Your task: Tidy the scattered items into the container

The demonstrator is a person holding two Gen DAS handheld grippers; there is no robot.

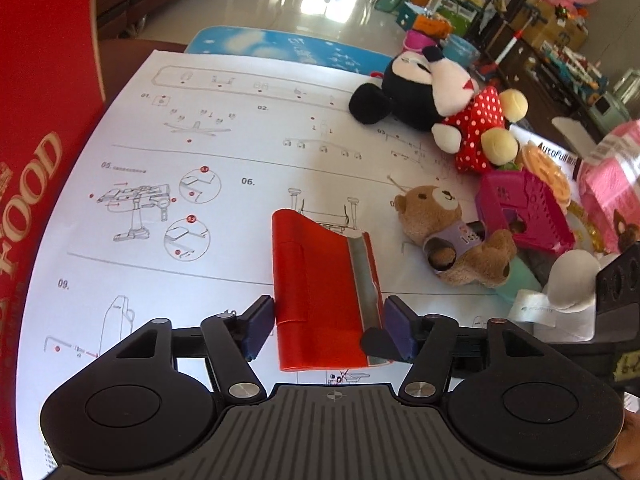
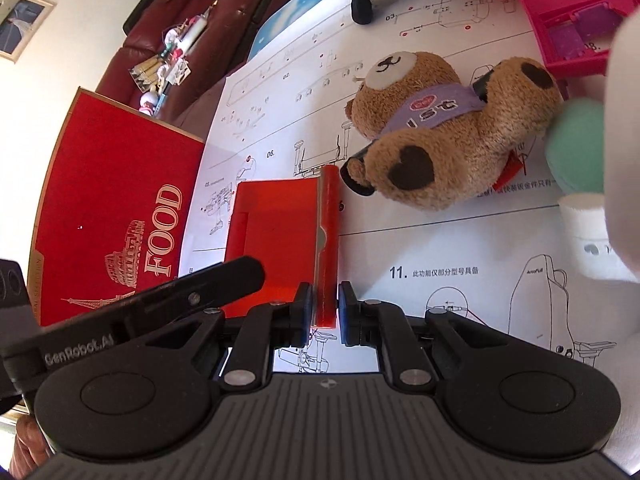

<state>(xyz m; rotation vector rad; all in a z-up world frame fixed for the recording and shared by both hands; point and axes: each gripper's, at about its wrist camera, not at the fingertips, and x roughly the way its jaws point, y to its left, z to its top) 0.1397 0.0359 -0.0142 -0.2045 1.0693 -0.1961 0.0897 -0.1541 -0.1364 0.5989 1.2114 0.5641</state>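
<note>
A small red open box [image 1: 320, 284] rests on a white instruction sheet [image 1: 180, 200]. My left gripper [image 1: 326, 330] is shut across the box's width, pads on both sides. My right gripper [image 2: 324, 312] is shut on one thin red wall of the same box [image 2: 276, 240]. A brown teddy bear [image 1: 448, 236] lies just right of the box; it also shows in the right wrist view [image 2: 440, 128]. A Minnie Mouse plush [image 1: 436, 100] lies farther back. A tall red "FOOD" box [image 1: 36, 160] stands at the left, also in the right wrist view [image 2: 116, 220].
A magenta toy house [image 1: 524, 212], a pink cloth item [image 1: 612, 188], a mint and white plush [image 2: 580, 152] and an orange disc [image 1: 548, 172] crowd the right side. A dark red sofa [image 2: 192, 52] with small items lies beyond the table.
</note>
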